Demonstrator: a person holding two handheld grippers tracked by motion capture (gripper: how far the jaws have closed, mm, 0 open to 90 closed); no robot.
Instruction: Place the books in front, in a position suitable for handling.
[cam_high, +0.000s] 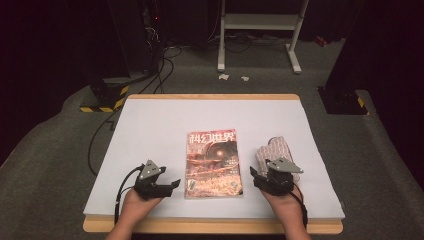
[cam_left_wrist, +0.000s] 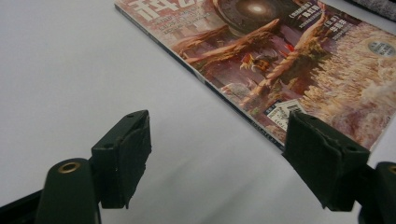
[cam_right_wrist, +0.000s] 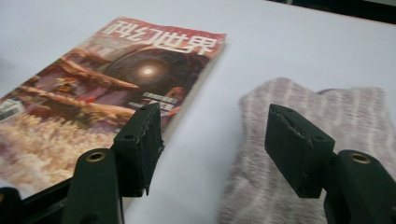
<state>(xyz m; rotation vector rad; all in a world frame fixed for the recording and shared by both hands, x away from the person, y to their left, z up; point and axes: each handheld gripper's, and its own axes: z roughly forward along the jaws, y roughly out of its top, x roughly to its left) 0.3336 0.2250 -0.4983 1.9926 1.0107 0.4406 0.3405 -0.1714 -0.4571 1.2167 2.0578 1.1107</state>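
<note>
Your right gripper (cam_high: 262, 181) stands with its jaws wide apart and nothing between them, just at the near end of the striped knit cloth (cam_high: 276, 151), which looks like a folded sock or small towel. In the right gripper view the cloth (cam_right_wrist: 303, 154) lies flat on the white table cover (cam_high: 150, 130), a little to the right of the magazine (cam_high: 213, 163) and not touching it. I judge the cloth to be light, soft and limp, so it will sag and unfold when you lift it; take it by the near edge, with both layers between the pads.

The magazine (cam_left_wrist: 289, 56) is thin, glossy and a little slippery, and it will bend if held by one corner. Its spine side on the left gives the firmer hold. Your left gripper (cam_high: 167, 186) is also open and empty, near the magazine's near left corner.
</note>
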